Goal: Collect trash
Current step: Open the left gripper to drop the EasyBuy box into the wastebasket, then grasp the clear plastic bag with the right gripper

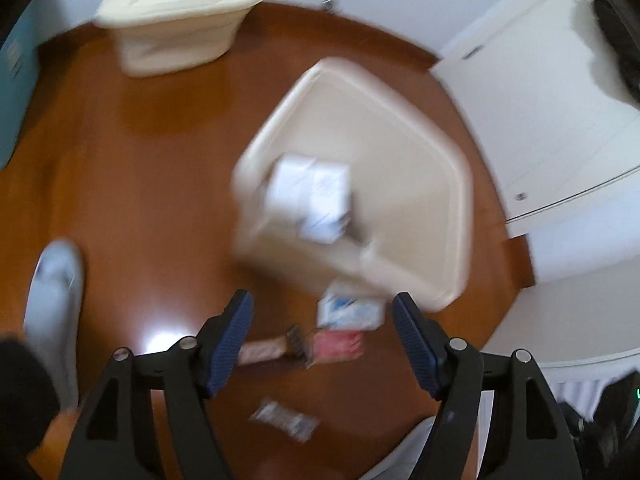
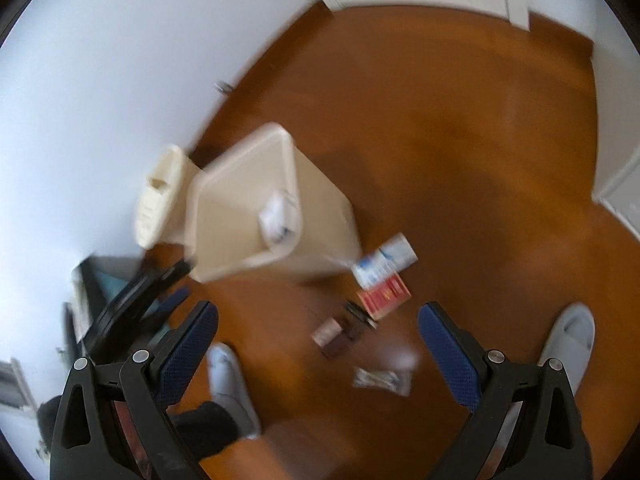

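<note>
A cream trash bin (image 1: 420, 184) stands open on the wooden floor with a white carton (image 1: 310, 196) inside; it also shows in the right wrist view (image 2: 224, 208). On the floor by it lie a white-and-blue carton (image 1: 350, 310), a red box (image 1: 338, 344), a brown wrapper (image 1: 264, 352) and a clear wrapper (image 1: 286, 418). The right wrist view shows the same carton (image 2: 384, 260), red box (image 2: 384, 296), brown wrapper (image 2: 336, 336) and clear wrapper (image 2: 382, 378). My left gripper (image 1: 322, 344) is open above the litter. My right gripper (image 2: 318, 344) is open above it too. Both are empty.
The bin's cream lid (image 1: 180, 20) lies on the floor by the wall, also in the right wrist view (image 2: 158, 200). White closet doors (image 1: 552, 100) stand to the right. The person's slippered feet (image 2: 228, 376) (image 2: 568, 340) stand beside the litter. The left gripper's body (image 2: 136, 300) shows in the right wrist view.
</note>
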A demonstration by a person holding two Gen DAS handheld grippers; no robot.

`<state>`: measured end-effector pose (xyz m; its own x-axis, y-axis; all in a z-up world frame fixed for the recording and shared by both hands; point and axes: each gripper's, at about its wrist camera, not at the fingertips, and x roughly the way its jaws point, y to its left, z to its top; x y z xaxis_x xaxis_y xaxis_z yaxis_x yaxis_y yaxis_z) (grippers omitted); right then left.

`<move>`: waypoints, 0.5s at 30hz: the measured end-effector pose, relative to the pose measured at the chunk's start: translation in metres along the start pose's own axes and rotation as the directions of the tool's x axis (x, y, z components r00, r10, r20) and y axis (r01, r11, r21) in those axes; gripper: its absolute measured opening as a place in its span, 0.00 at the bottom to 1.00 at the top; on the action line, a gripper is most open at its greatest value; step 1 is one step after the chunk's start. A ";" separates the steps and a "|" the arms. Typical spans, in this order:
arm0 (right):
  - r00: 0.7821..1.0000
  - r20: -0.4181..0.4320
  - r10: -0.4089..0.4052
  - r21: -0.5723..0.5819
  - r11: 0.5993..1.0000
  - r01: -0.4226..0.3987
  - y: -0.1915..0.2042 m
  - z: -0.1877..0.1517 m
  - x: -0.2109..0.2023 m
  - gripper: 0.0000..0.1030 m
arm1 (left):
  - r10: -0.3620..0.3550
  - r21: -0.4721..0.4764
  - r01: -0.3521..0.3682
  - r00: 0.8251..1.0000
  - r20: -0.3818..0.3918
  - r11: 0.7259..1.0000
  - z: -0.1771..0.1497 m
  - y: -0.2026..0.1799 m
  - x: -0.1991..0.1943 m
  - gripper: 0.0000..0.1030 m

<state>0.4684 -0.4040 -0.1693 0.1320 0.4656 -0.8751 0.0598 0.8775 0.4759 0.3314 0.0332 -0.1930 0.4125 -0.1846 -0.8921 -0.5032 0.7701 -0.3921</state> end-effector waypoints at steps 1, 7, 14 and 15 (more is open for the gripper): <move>0.999 -0.047 0.003 0.052 0.999 -0.001 -0.011 -0.003 0.019 0.99 | 0.042 0.017 -0.042 0.999 -0.031 0.999 -0.011 0.010 0.013 0.70; 0.981 -0.186 -0.058 0.385 0.914 0.127 -0.076 -0.046 0.150 0.99 | 0.206 0.173 -0.172 0.956 -0.207 0.970 -0.060 0.059 0.085 0.70; 0.957 -0.254 -0.141 0.439 0.864 0.244 -0.089 -0.097 0.249 0.90 | 0.252 -0.018 -0.267 0.926 -0.283 0.963 -0.083 0.125 0.102 0.70; 0.941 -0.284 -0.183 0.383 0.879 0.286 -0.090 -0.101 0.256 0.90 | 0.247 -0.022 -0.265 0.923 -0.293 0.964 -0.088 0.128 0.107 0.70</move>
<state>0.3971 -0.3523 -0.4453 -0.1674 0.3106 -0.9357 0.4688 0.8600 0.2016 0.2442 0.0585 -0.3580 0.0337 -0.1591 -0.9867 -0.6115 0.7776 -0.1463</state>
